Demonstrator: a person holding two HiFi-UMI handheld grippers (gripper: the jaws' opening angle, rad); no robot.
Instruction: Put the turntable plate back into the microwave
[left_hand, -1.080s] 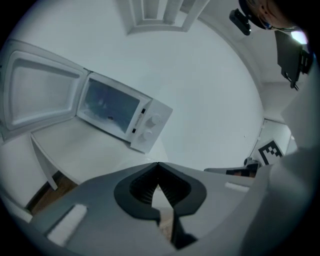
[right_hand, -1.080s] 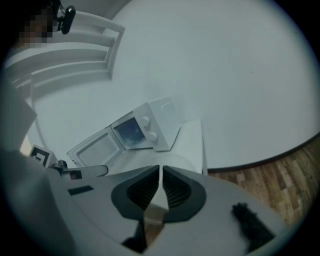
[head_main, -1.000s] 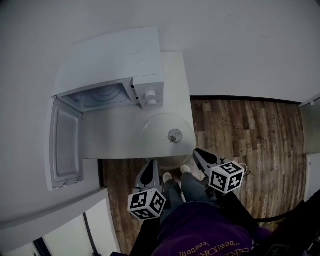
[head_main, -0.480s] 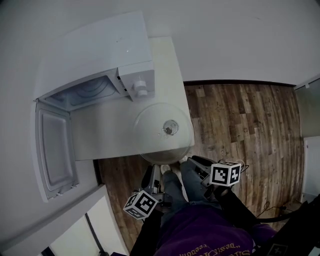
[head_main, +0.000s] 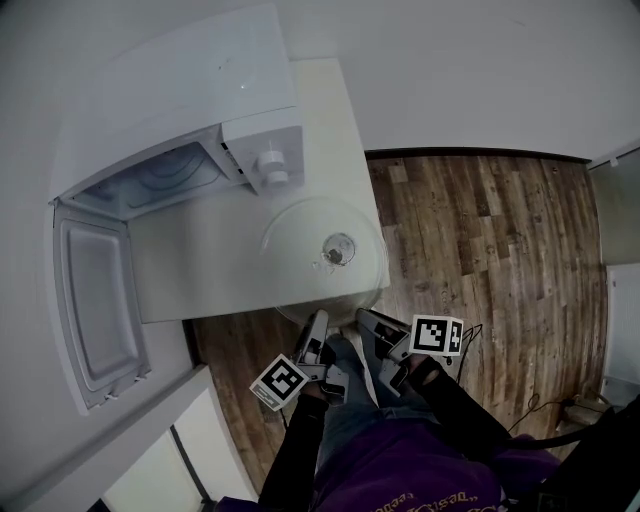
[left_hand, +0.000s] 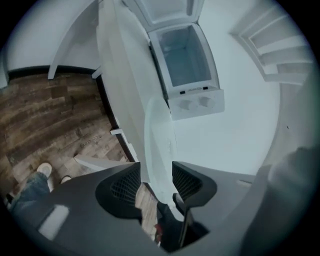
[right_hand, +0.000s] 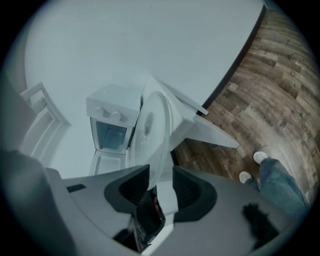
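Note:
The round glass turntable plate (head_main: 300, 250) lies on the white table (head_main: 200, 270) in front of the microwave (head_main: 175, 110), and its near rim overhangs the table's edge. The microwave's cavity (head_main: 150, 180) stands open. My left gripper (head_main: 316, 330) and right gripper (head_main: 372, 324) sit side by side at that near rim. Both pairs of jaws are opening. In the left gripper view the plate (left_hand: 157, 140) runs edge-on between the jaws of the left gripper (left_hand: 156, 182), with a gap on each side. The right gripper (right_hand: 160, 186) likewise straddles the plate's rim (right_hand: 152, 132) without pressing.
The microwave door (head_main: 95, 300) hangs open to the left over the table's corner. Two knobs (head_main: 270, 165) sit on its front panel. Wooden floor (head_main: 480, 240) lies to the right. The person's legs and shoes (right_hand: 260, 165) are below the grippers.
Both grippers have sunk and rolled, their marker cubes turning. Their jaws went from shut to open, now astride the plate's near rim. The plate has not moved.

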